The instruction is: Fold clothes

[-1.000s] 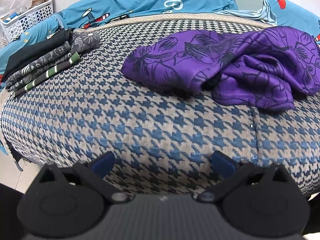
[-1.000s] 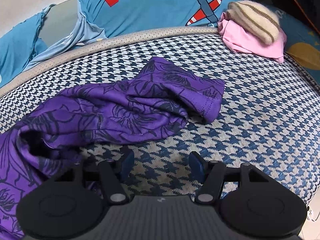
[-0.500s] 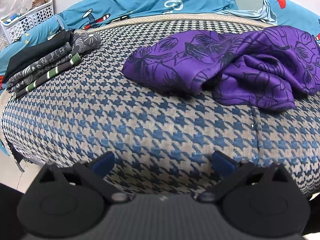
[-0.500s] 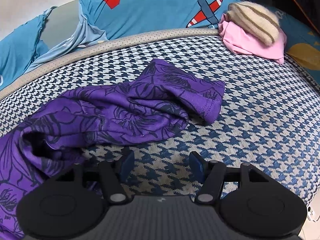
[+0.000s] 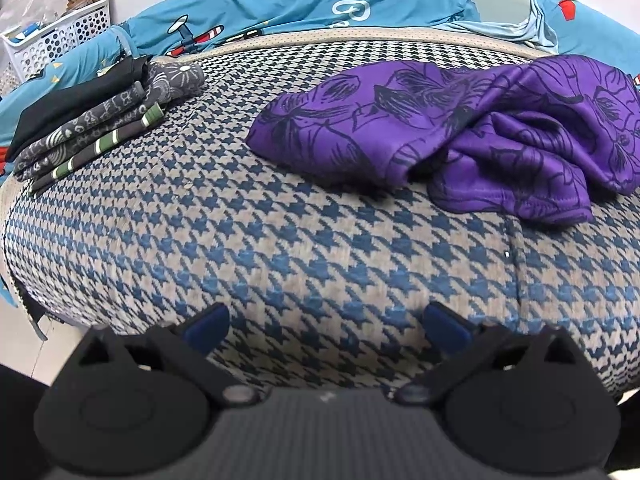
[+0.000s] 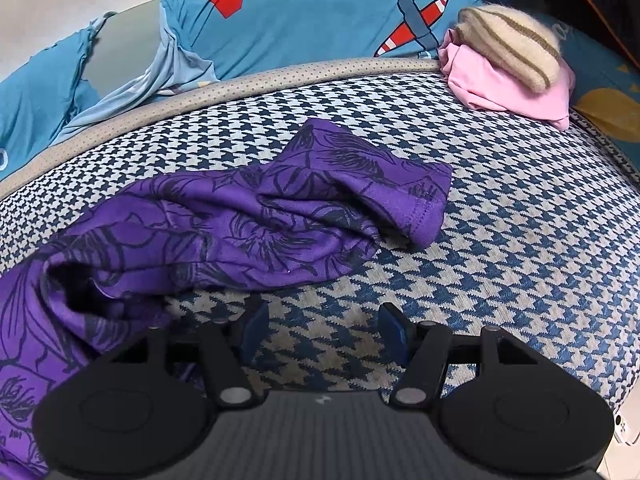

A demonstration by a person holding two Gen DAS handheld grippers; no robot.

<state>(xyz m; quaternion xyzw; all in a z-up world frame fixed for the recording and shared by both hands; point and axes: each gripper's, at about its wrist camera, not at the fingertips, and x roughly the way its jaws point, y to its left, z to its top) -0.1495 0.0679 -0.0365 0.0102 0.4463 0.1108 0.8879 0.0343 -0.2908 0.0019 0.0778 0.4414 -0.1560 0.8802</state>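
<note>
Right wrist view: purple garment [image 6: 248, 232] crumpled, long axis left-right, hem rightward.

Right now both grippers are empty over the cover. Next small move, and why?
Probably ease the right gripper forward to the hemmed end of the purple garment and pinch it. The garment lies crumpled and unfolded on the houndstooth cover, both grippers are open and apart from it, and that hem lies ahead of the right fingers. The left gripper could take the opposite edge after.
</note>
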